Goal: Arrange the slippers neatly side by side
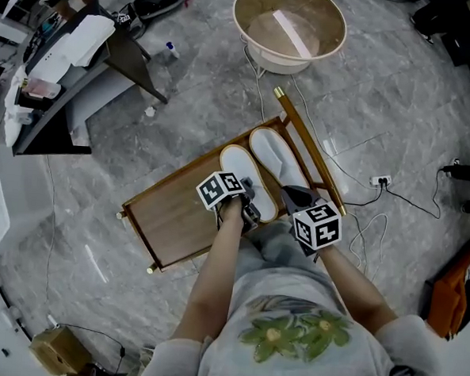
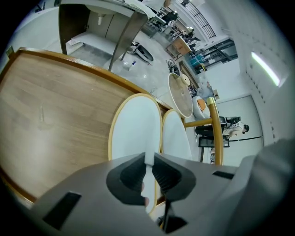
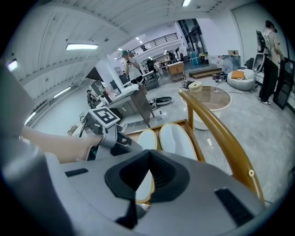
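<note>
Two white slippers with tan rims lie side by side, toes pointing away, on a wooden tray (image 1: 178, 215). The left slipper (image 1: 240, 174) (image 2: 136, 126) touches the right slipper (image 1: 277, 156) (image 2: 176, 136) along its side. My left gripper (image 1: 252, 214) (image 2: 149, 161) is at the left slipper's heel, shut on its white edge, which shows as a thin strip between the pads. My right gripper (image 1: 292, 197) (image 3: 150, 163) hovers near the right slipper's heel, shut with nothing in it. In the right gripper view both slippers (image 3: 174, 139) show beyond the jaws.
A gold rail (image 1: 309, 148) runs along the tray's right side. A round beige basin (image 1: 288, 27) stands beyond it. Cables and a power strip (image 1: 378, 182) lie on the marble floor at the right. A desk (image 1: 76, 62) stands at the far left.
</note>
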